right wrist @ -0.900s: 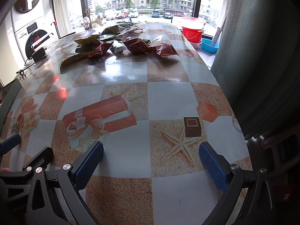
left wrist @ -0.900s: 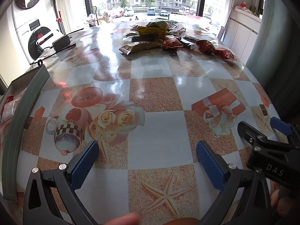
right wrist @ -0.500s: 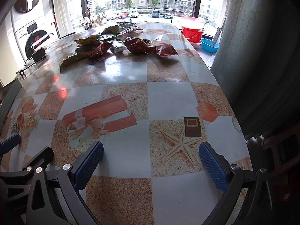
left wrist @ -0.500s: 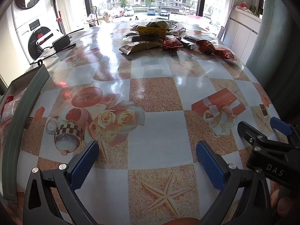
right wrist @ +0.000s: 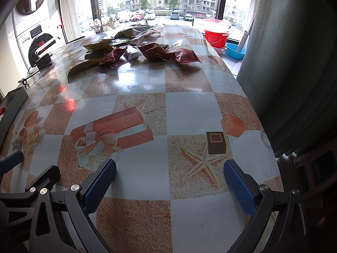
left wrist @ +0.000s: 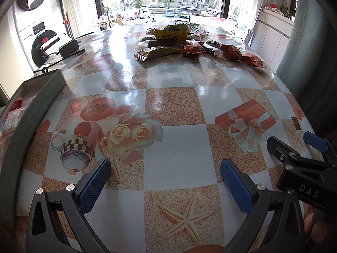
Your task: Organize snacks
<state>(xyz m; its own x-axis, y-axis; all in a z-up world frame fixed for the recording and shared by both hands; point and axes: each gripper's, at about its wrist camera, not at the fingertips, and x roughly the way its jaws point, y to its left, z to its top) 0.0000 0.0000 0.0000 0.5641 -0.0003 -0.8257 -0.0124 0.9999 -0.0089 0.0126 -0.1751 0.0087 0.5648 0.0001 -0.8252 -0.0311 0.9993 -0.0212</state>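
Note:
A pile of snack packets (left wrist: pixel 185 42) in yellow, olive and red wrappers lies at the far end of the patterned table; it also shows in the right wrist view (right wrist: pixel 134 50). My left gripper (left wrist: pixel 165 181) is open and empty, low over the near table edge. My right gripper (right wrist: pixel 169 183) is open and empty too, beside it on the right; its black frame (left wrist: pixel 301 166) shows in the left wrist view. Both are far from the pile.
A grey-rimmed box (left wrist: pixel 31 113) at the left table edge holds a few packets (left wrist: pixel 12 118). A black adapter with cable (left wrist: pixel 68 47) lies at the far left. A red bucket (right wrist: pixel 215 38) and blue basin (right wrist: pixel 234 50) stand beyond the table by a grey curtain (right wrist: pixel 294 63).

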